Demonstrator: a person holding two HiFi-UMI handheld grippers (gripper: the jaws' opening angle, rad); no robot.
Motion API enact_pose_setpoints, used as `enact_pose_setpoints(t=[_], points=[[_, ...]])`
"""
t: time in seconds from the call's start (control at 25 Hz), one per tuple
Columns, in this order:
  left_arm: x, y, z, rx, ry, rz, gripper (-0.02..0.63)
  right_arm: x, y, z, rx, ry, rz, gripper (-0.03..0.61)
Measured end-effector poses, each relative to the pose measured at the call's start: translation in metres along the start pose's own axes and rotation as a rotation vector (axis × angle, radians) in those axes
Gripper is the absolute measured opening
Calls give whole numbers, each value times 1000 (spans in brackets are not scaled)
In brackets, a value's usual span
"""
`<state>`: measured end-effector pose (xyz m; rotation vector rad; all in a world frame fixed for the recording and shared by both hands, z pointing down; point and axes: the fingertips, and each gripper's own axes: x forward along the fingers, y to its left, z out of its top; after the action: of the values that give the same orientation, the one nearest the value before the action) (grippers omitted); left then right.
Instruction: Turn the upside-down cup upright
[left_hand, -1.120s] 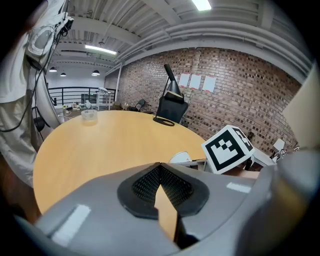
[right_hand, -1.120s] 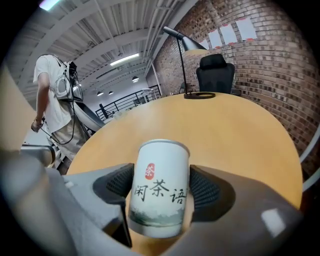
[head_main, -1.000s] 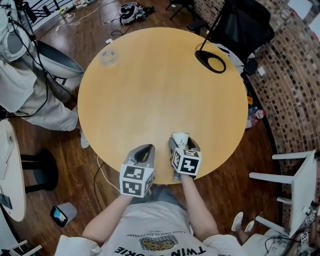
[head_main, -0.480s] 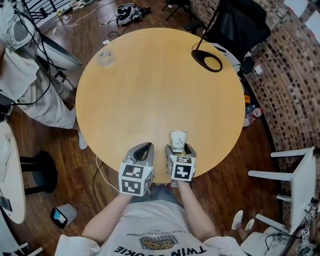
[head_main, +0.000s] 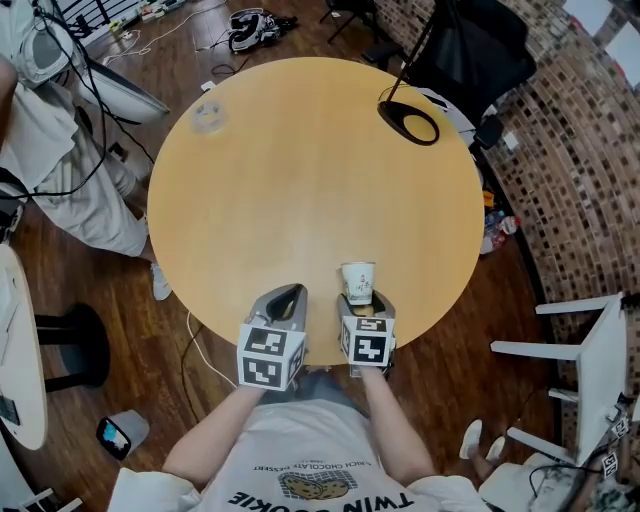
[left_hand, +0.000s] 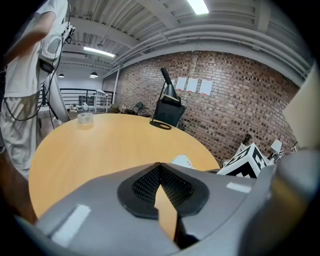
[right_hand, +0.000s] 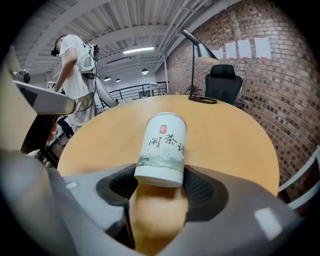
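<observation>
- Change: the right claw (head_main: 366, 310) has pulled back toward the near edge of the tabletop (head_main: 300, 170) over the last second. A second ago its jaws flanked the cup (head_main: 358, 282); now the cup sits at the mouth of the jaws.
- The cup itself has barely shifted. It stands on the tabletop close to the near edge, just ahead of the right claw.
- Right gripper view: the print on the cup reads right way up, with the red seal above and the landscape band at the bottom. Head view shows what looks like an open rim on top. Judgement: the cup is already upright, so the flip looks done.
- Right claw state: jaws spread, with bare tabletop showing between them. The cup base sits between the tips. Whether a pad still touches the wall can't be told; it reads as released.
- What's left, likely: back straight out without clipping the cup. It is light and close to the edge, so a nudge could tip it.
- Left claw (left_hand: 160, 167): jaws pressed together at the tips, nothing between them. Idle, parked beside the right one over the near edge, aimed across the table.
- Pose: both forearms reach in from the person's body, close together and roughly parallel. The right gripper is held low and about level, aimed straight at the cup.
</observation>
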<state>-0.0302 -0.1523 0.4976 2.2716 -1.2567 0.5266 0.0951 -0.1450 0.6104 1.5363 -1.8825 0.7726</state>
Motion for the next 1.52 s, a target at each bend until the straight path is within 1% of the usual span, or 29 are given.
enact_pose_setpoints(t=[0.12,0.2,0.24,0.32,0.4,0.52,0.56,0.6,0.76,0.84,0.92,1.08,1.16,1.36,1.52], points=[[0,1,1,-4,-9,-7,3,-11,1,3,-125,52,3,284],[1,2,2,-7,-14,-12,3,-16,0,3,-251,106,8,282],[1,3,2,-10,-17,-15,3,-19,-2,3,-332,136,10,284],[1,3,3,-17,-22,-20,3,-23,-8,4,-532,198,4,282],[1,5,4,-26,-27,-24,3,-25,-16,5,-779,255,-23,282],[1,10,4,-36,-33,-26,3,-23,-28,11,-1153,334,-89,284],[1,11,4,-41,-35,-25,3,-23,-31,14,-1249,355,-110,282],[1,12,4,-46,-38,-25,3,-22,-35,17,-1320,371,-125,284],[-2,15,3,-69,-51,-26,3,-17,-45,31,-1498,423,-173,282],[-5,19,2,-78,-57,-24,3,-13,-45,38,-1607,453,-194,282],[-8,24,0,-86,-61,-21,3,-10,-43,46,-1755,485,-222,284],[-14,32,-6,-99,-71,-10,3,-4,-41,55,-2095,579,-297,284],[-18,37,-7,-107,-76,-1,3,1,-41,58,-2225,608,-330,282],[-28,49,-8,-128,-85,29,3,8,-38,55,-2435,647,-371,284],[-33,57,-11,-140,-90,39,3,16,-29,48,-2539,654,-416,284]])
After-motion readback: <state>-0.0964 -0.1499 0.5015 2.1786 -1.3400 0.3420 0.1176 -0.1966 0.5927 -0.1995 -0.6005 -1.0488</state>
